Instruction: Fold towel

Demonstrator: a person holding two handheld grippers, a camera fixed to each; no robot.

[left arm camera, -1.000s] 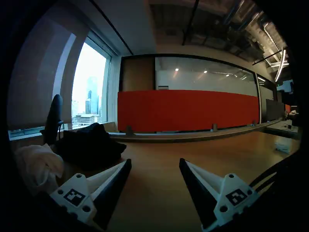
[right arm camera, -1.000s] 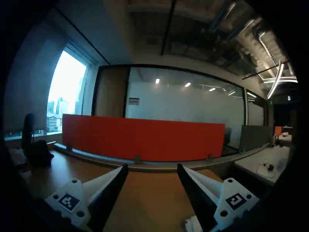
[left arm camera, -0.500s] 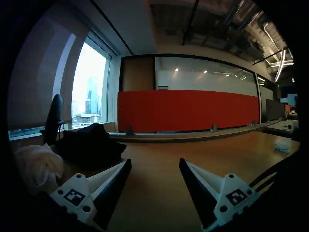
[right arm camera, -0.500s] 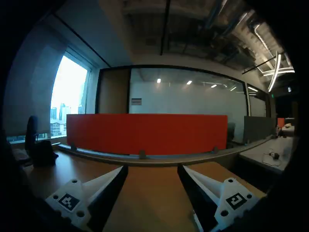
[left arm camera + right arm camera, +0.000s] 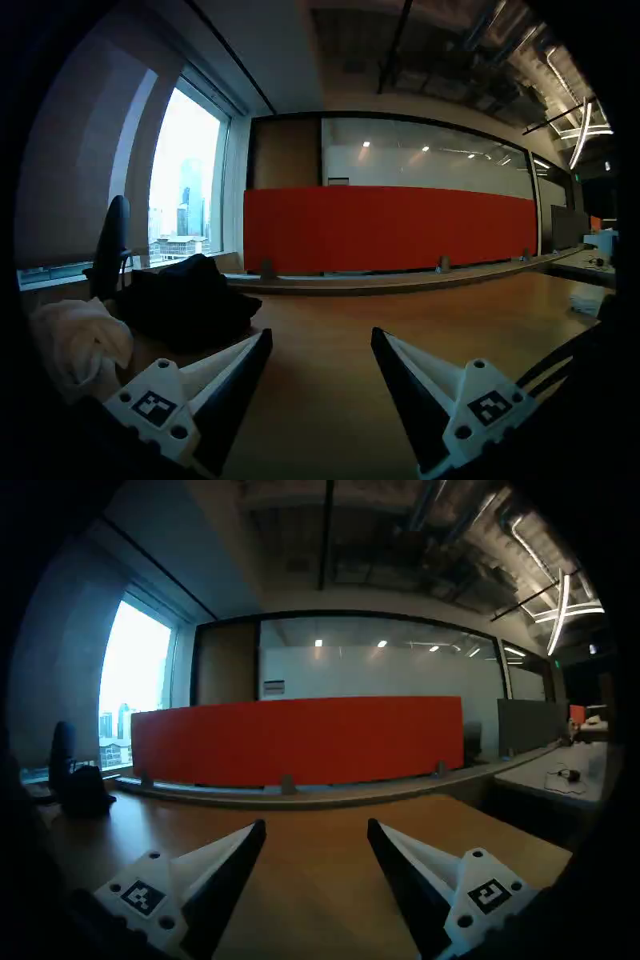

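Wooden desk top (image 5: pixel 336 312) stretches ahead to a long red partition (image 5: pixel 384 228), with a glass wall above it and a bright window (image 5: pixel 184 192) on the left.

The left gripper view looks along the left gripper (image 5: pixel 321 331), whose two fingers stand spread apart with bare desk between them, holding nothing. To their left, a crumpled white towel (image 5: pixel 80 344) lies at the desk's near edge, touching or just beside a black bundle of fabric (image 5: pixel 188 304); a dark chair back (image 5: pixel 112 240) rises behind both. Near the right rim of this view sits a small pale object (image 5: pixel 588 300), too blurred to identify.

The right gripper view looks along the right gripper (image 5: pixel 316 822), likewise spread wide and empty above the wood. Here the black bundle (image 5: pixel 80 792) appears small and far off at the left, well apart from the fingers. On the right, a separate pale desk (image 5: pixel 552 784) carries a small dark item with a cable (image 5: pixel 568 774), under lit ceiling strips (image 5: pixel 560 616).
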